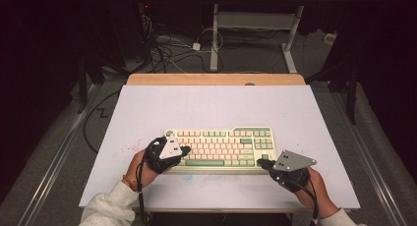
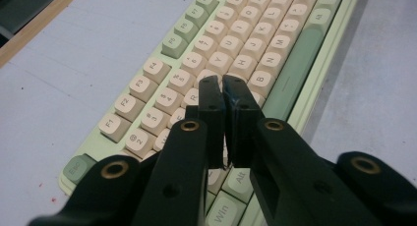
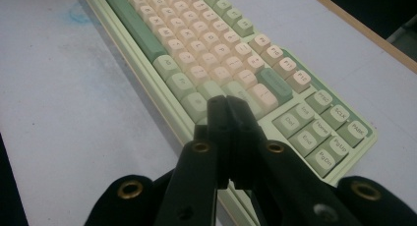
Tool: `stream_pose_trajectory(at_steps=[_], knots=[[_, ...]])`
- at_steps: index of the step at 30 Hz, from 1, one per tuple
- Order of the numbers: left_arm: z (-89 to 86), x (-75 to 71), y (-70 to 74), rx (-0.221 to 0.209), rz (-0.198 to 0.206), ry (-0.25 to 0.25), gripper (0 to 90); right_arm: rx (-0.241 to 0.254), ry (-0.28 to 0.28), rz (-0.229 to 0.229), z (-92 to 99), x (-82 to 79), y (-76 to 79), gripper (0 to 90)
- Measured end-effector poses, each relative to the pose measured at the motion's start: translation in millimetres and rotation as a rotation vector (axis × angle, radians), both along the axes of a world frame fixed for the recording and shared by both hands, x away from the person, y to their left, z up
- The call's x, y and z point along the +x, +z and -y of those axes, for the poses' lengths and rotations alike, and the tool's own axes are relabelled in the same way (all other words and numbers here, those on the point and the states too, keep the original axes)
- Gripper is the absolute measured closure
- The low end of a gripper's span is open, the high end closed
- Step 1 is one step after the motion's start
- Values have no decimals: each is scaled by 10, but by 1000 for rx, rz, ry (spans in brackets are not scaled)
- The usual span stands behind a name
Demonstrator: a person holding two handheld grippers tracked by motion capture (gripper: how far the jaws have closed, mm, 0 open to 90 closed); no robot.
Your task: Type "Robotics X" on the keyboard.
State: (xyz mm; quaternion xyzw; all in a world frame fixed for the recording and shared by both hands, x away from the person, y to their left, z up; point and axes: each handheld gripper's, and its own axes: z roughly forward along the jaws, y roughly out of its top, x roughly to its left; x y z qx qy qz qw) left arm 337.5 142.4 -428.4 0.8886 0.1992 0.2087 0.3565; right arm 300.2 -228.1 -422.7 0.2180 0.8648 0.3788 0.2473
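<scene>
Centrally on pale worktop [image 1: 147, 113]: green-and-cream keyboard [image 1: 221, 147], near front edge. Left gripper [image 1: 186, 150] over keyboard's left end, fingers closed, empty. Right gripper [image 1: 259, 162] at keyboard's right front corner, fingers closed, empty. Wooden strip [image 1: 216, 79] along worktop's far edge. Cables [image 1: 167, 51] on floor beyond, room dark.

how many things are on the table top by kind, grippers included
keyboard: 1
left gripper, jaws shut over the keys: 1
right gripper, jaws shut at the keyboard's near right corner: 1
total: 3
</scene>
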Motion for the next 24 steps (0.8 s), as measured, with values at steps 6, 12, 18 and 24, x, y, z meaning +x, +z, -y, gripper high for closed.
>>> stream_pose_trajectory(at_steps=[6,12,18,24], knots=[[11,-13,3,-1,1,-6,854,1,0,1,-1,-2,3,900],[30,-29,11,-3,2,-12,854,5,-2,3,3,-3,10,900],[51,-40,14,-5,3,-20,854,7,-2,7,3,-9,20,900],[94,-54,13,-7,1,-35,854,8,-3,9,1,-12,24,900]])
